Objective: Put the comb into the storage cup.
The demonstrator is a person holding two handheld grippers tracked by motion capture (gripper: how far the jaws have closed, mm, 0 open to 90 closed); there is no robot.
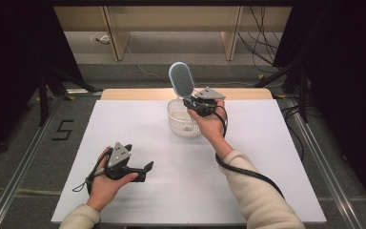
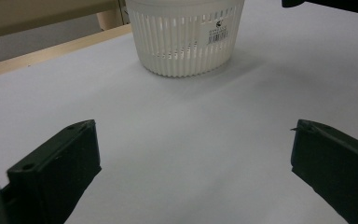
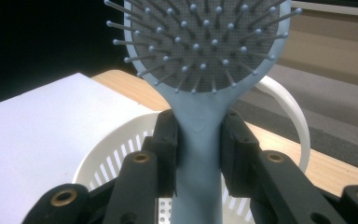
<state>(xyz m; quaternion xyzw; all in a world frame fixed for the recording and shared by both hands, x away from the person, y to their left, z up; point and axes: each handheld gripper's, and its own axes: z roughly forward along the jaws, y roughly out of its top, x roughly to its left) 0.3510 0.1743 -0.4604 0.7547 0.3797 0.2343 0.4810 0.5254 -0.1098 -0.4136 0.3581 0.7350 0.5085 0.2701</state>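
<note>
Your right gripper [image 1: 194,101] clamps the handle of the pale blue oval plastic hairbrush [image 1: 181,79], whose long axis stands nearly upright directly above the white slotted round plastic basket [image 1: 181,125] at the table's far middle, while your left gripper [image 1: 140,171] rests near-left, jaws wide and empty.

All three cameras share the white basket [image 1: 184,118].

A pale blue plastic hairbrush [image 3: 200,88] with grey bristle pad; a white slotted plastic basket [image 2: 185,39]; black tongs [image 3: 199,144]; a white counter [image 1: 138,138].
</note>
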